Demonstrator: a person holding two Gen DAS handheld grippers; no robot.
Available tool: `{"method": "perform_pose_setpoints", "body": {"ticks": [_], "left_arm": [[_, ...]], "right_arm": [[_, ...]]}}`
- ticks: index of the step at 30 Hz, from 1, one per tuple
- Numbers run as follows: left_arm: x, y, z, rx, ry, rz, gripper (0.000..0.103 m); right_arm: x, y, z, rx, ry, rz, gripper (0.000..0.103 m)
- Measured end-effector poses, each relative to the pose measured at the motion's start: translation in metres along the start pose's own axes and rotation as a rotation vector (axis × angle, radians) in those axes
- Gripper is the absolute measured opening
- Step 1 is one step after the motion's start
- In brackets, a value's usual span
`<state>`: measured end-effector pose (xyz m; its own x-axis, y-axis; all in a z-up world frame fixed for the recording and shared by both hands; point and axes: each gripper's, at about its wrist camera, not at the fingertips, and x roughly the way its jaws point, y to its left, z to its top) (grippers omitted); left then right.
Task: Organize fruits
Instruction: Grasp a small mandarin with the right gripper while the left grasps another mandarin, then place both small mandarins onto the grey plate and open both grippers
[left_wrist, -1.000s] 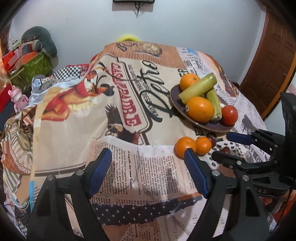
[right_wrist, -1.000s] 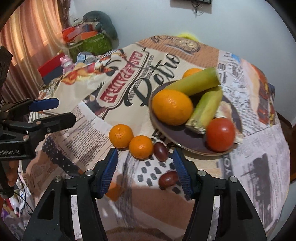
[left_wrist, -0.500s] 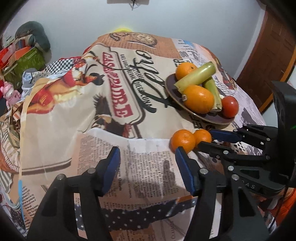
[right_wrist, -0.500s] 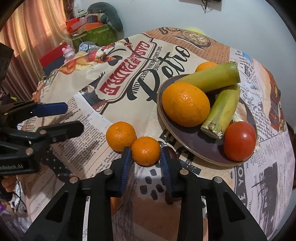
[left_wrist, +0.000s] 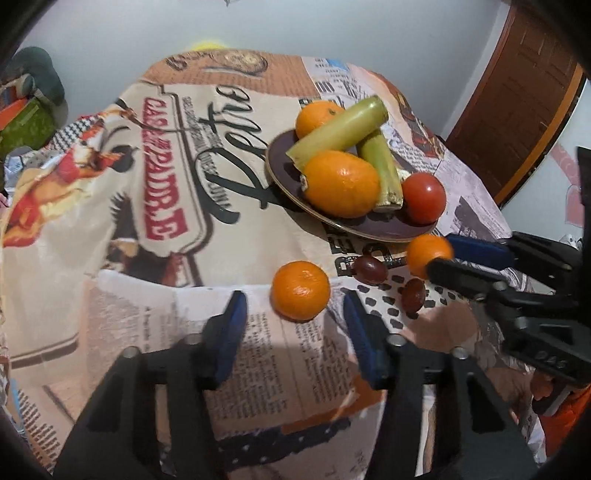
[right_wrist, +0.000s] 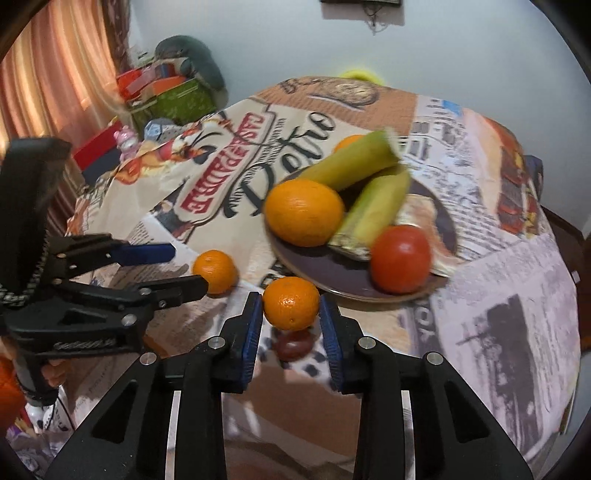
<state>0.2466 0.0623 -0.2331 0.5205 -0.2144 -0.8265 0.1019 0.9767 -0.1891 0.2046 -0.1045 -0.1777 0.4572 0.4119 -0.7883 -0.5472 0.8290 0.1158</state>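
Observation:
A dark plate (left_wrist: 384, 230) (right_wrist: 443, 221) holds a big orange (left_wrist: 341, 183) (right_wrist: 303, 213), two green bananas (left_wrist: 338, 133) (right_wrist: 347, 164), a tomato (left_wrist: 423, 198) (right_wrist: 400, 259) and a small orange at the back (left_wrist: 314, 116). My right gripper (right_wrist: 291, 308) is shut on a tangerine (right_wrist: 291, 303) (left_wrist: 424, 251), lifted just off the cloth by the plate's near rim. My left gripper (left_wrist: 293, 314) is open around a second tangerine (left_wrist: 300, 290) (right_wrist: 215, 271) lying on the cloth. Two dark grapes (left_wrist: 369, 269) lie between them.
The table wears a printed newspaper-style cloth (left_wrist: 155, 177). Boxes, toys and a grey cushion (right_wrist: 173, 88) are stacked at the far left by a curtain. A wooden door (left_wrist: 517, 96) stands at the right. A grape (right_wrist: 293, 343) lies under the held tangerine.
My right gripper closed on the nearer tangerine and lifted it toward the plate. My left gripper moved right and forward until its open fingers flank the other tangerine.

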Motion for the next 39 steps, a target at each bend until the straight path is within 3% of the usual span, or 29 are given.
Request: {"method": "perform_pose_setpoints", "body": {"ticks": [4, 10, 19, 23, 32, 34, 39], "left_arm": [[0.013, -0.001, 0.003, -0.007, 0.026, -0.004, 0.037], [0.011, -0.002, 0.003, -0.014, -0.008, 0.007, 0.036], [-0.012, -0.012, 0.006, 0.023, -0.058, 0.039, 0.036], [-0.025, -0.017, 0.002, 0.033, -0.087, 0.043, 0.036], [-0.033, -0.028, -0.004, 0.078, -0.097, 0.049, 0.036], [-0.033, -0.030, -0.003, 0.085, -0.099, 0.047, 0.036], [-0.034, -0.032, 0.005, 0.078, -0.106, 0.042, 0.036]], "right_arm": [[-0.007, -0.015, -0.003, 0.036, -0.013, -0.013, 0.029], [-0.012, -0.031, -0.006, 0.070, -0.021, -0.019, 0.023], [-0.016, -0.029, -0.010, 0.048, -0.020, -0.032, 0.023], [-0.010, -0.031, -0.015, 0.058, 0.008, -0.024, 0.040], [0.021, -0.035, -0.018, 0.071, 0.086, -0.023, 0.039], [0.023, -0.032, -0.019, 0.054, 0.092, -0.030, 0.033], [0.012, -0.033, -0.016, 0.054, 0.059, -0.018, 0.032]]}}
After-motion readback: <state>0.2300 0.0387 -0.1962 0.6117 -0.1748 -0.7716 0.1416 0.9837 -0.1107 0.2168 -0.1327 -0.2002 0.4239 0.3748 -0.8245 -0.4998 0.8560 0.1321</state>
